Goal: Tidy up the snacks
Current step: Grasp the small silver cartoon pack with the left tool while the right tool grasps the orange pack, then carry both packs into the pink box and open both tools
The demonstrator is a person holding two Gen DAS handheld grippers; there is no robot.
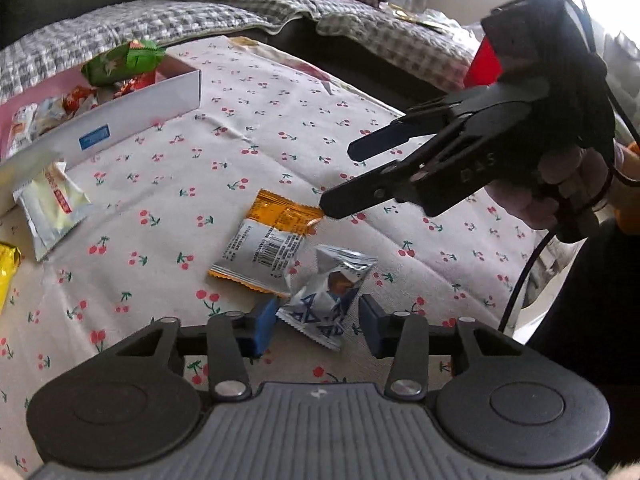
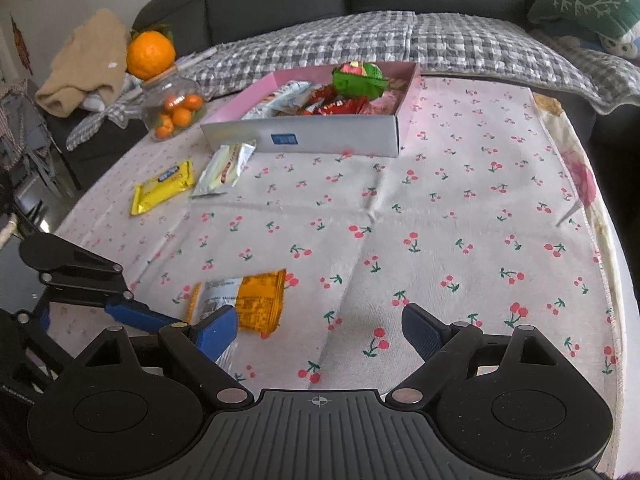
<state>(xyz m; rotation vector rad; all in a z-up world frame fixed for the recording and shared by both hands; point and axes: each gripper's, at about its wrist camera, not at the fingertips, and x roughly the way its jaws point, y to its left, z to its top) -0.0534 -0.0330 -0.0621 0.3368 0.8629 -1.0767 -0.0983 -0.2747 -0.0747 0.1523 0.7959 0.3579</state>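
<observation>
A silver-and-blue snack packet (image 1: 326,300) lies on the cherry-print tablecloth (image 1: 240,128) between the blue pads of my left gripper (image 1: 318,326). The left pad touches its edge and a thin strip of cloth shows at the right pad. Just beyond lies an orange-and-white packet (image 1: 276,236), face down with its barcode up. My right gripper (image 1: 336,178) hovers open over that packet's far end, a hand holding it. In the right wrist view the right gripper (image 2: 318,332) stands wide with bare cloth between its pads. The orange packet (image 2: 248,300) lies by its left pad, next to a left gripper finger (image 2: 136,316).
A white box with a pink inside (image 2: 320,136) holds several snacks, a green packet (image 2: 360,76) on top. A pale packet (image 2: 224,172) and a yellow one (image 2: 164,188) lie before it. A jar of small oranges (image 2: 172,108) stands far left. A checked blanket (image 2: 400,40) covers the sofa behind.
</observation>
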